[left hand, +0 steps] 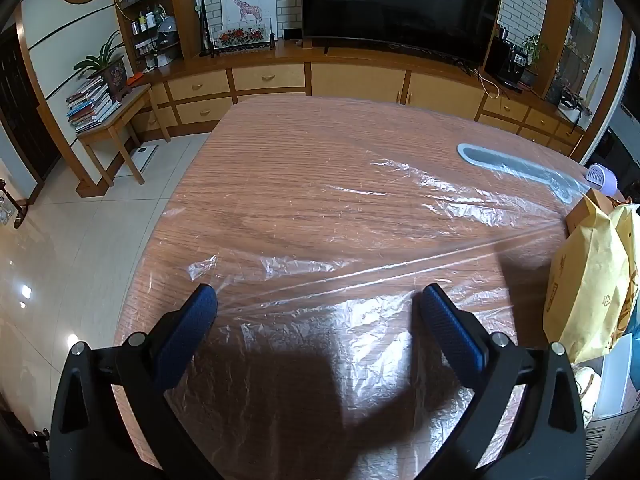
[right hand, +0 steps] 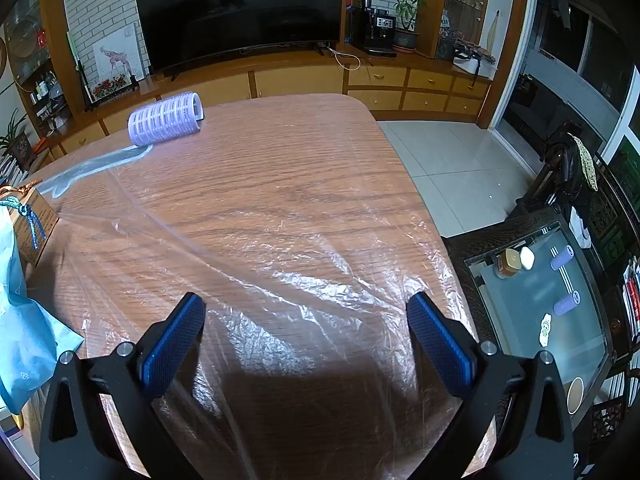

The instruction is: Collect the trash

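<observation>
A clear crinkled plastic bag [left hand: 340,264] lies spread flat over the wooden table [left hand: 280,152]; it also shows in the right wrist view [right hand: 312,264]. A purple hair roller [right hand: 165,118] lies on the far part of the table, seen at the right edge in the left wrist view [left hand: 600,176]. A grey-blue flat strip [left hand: 516,170] lies under the plastic near it. My left gripper [left hand: 318,300] is open and empty above the bag's near part. My right gripper [right hand: 306,308] is open and empty above the same bag.
A yellow paper bag [left hand: 592,280] and a cardboard box [left hand: 612,432] stand at the table's right side in the left wrist view. A blue bag [right hand: 20,320] and a small brown box [right hand: 38,220] sit left in the right wrist view. A glass side table [right hand: 540,308] stands to the right.
</observation>
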Available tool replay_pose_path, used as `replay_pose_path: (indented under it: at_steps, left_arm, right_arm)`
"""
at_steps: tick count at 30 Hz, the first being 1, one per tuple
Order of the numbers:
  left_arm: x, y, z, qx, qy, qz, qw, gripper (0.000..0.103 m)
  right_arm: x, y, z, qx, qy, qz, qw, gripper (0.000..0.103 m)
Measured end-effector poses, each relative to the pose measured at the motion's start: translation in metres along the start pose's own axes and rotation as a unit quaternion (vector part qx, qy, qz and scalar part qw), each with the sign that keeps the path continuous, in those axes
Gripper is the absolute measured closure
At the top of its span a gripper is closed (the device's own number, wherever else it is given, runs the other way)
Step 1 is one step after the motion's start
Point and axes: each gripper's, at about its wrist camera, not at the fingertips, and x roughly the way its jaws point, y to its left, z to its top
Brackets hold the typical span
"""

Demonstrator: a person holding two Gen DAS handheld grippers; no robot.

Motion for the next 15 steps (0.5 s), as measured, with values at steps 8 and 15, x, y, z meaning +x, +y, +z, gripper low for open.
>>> replay_pose_path:
  at_steps: [8, 15]
  left_arm:
    - [0.0, -0.0004, 0.0003, 0.0, -0.001, 0.001, 1.0, 0.001]
    - [-0.0001, 0.0, 0.0, 0.0, -0.001, 0.0, 1.0, 0.001]
  right_arm:
    - [0.0002, -0.0003, -0.0001, 0.001, 0.0, 0.002, 1.0, 0.004]
    - [0.0001, -0.0004, -0.0001, 0.001, 0.0, 0.002, 1.0, 0.004]
